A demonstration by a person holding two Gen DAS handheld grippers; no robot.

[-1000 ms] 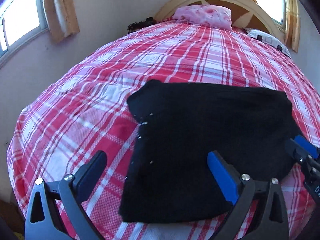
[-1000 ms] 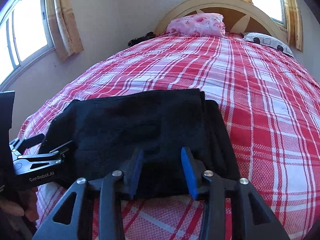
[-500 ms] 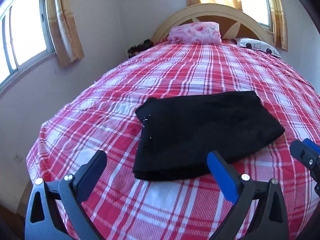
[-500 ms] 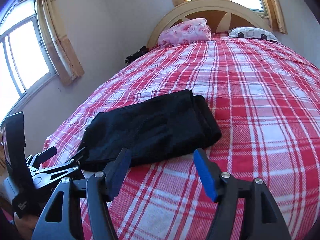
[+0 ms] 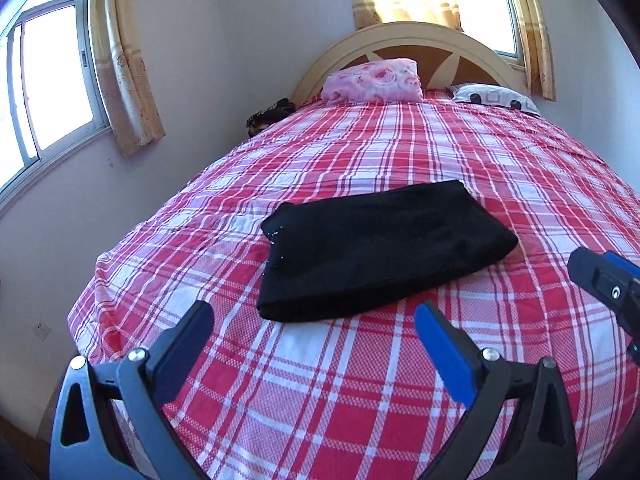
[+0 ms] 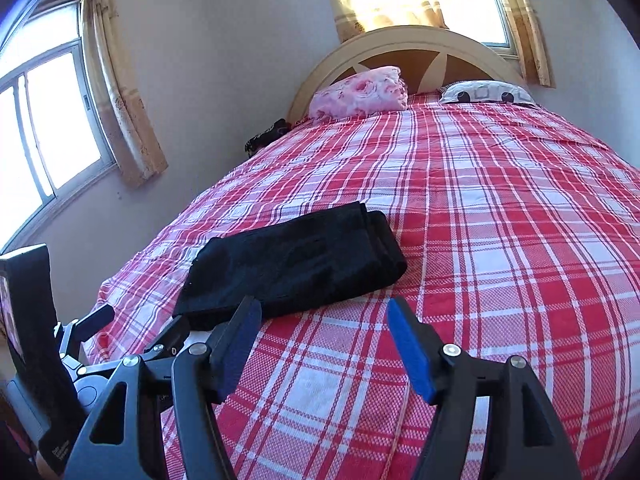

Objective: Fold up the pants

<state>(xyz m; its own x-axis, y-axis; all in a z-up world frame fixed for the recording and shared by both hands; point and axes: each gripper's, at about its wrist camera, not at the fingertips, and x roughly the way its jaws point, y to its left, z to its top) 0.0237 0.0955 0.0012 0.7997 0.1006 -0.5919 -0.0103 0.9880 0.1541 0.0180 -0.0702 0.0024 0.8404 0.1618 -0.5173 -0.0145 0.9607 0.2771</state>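
Folded black pants lie long axis crosswise on the bed; both grippers' jaws wide, empty.

your left gripper hangs with jaws spread wide, holding nothing, near the folded black pants lying on the plaid bed.

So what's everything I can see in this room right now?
Folded pants: one, black, lying flat on the bedspread near the foot.
Bedspread: one, red and white plaid, covering the bed.
Pillow: one, pink floral, at the headboard.
Second pillow: one, white with dark spots, beside it.
Headboard: one, cream, arched.
Curtains: beige, at both windows.
Left gripper: black and blue, open, empty.
Right gripper: same, open, empty.
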